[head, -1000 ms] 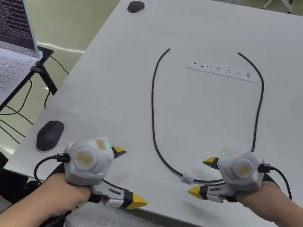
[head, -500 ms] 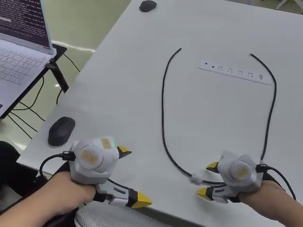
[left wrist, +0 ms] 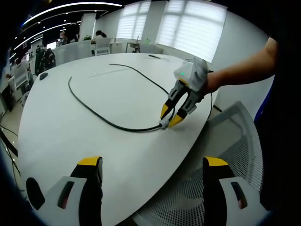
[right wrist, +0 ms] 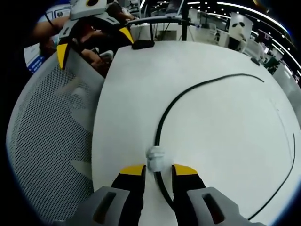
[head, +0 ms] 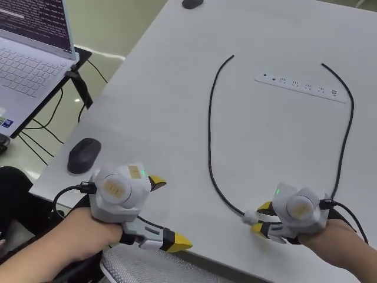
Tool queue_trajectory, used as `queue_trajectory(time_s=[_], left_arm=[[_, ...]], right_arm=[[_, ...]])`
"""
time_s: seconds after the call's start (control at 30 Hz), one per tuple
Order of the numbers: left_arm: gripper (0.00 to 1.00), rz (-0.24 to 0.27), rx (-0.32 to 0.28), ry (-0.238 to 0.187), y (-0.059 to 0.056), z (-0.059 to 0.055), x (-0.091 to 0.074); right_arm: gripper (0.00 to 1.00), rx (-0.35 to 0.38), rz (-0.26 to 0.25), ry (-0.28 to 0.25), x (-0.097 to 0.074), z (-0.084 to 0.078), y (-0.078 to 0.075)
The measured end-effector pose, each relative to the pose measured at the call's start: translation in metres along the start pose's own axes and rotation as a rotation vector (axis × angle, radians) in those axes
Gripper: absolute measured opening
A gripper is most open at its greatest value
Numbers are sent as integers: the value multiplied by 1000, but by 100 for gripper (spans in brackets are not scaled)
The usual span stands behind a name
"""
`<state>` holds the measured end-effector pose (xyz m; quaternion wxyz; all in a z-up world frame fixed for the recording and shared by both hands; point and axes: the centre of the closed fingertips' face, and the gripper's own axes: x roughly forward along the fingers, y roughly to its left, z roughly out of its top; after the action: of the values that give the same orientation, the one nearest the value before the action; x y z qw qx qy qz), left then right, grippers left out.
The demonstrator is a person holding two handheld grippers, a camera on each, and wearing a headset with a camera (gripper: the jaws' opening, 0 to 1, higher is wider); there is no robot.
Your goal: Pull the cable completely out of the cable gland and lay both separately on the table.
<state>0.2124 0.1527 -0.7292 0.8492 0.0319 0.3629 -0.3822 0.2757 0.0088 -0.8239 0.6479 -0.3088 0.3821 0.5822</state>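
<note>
A long black cable [head: 210, 135] lies in a U on the white table [head: 159, 100]. The white cable gland [head: 250, 219] sits on the cable near the table's front edge. My right gripper [head: 261, 217] straddles the cable just behind the gland. In the right gripper view the gland [right wrist: 155, 159] lies just past the fingertips, and the right gripper [right wrist: 158, 170] has its jaws narrowed but apart, with the cable [right wrist: 162, 184] between them. The left gripper [head: 168, 212] is open and holds nothing at the front left edge. The left gripper view shows my left gripper [left wrist: 149, 162] with the right gripper [left wrist: 170, 116] beyond it.
A white power strip [head: 300, 88] lies at the back between the cable's ends. A dark mouse [head: 83, 155] sits at the table's left edge and another mouse [head: 193, 3] at the far end. A laptop [head: 29, 53] stands left, off the table. A mesh chair [head: 141, 268] is below the front edge.
The head camera has shifted. My right gripper has moved up to the gland and its jaws have narrowed around the cable. The left gripper stays open in place.
</note>
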Motion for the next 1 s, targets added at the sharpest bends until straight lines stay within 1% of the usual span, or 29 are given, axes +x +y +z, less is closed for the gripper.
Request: queue_trajectory(time_s=[0.03,0.07,0.1,0.2,0.3,0.5,0.6,0.67,0.9,1.0], left_arm=[[88,2,-3,0,2,0,-1],[88,8,-8,1,4,-1,-1],[88,9,-8,-1,5,0,-2],[87,13,-4,3,7,-1,-3],[85,13,-7,8,7,-1,-4],[84,5,-11,6,5,-1,-3],[84,-1,-15,4,4,0,-1],[84,-5,-8,7,3,0,1],[83,-22,-3,-10,1,11,5],[82,-33,6,-18,-3,17,8]], right_arm=[[16,-7,-8,6,0,0,-1],[15,-1,-5,4,0,0,-2],[14,6,-2,1,0,1,-1],[13,0,2,-1,1,2,-1],[9,-10,6,2,2,2,-1],[8,-3,16,-1,2,3,-2],[8,26,14,0,2,3,-3],[7,32,15,4,2,3,-3],[7,53,41,1,-7,8,1],[7,52,47,-5,-16,13,2]])
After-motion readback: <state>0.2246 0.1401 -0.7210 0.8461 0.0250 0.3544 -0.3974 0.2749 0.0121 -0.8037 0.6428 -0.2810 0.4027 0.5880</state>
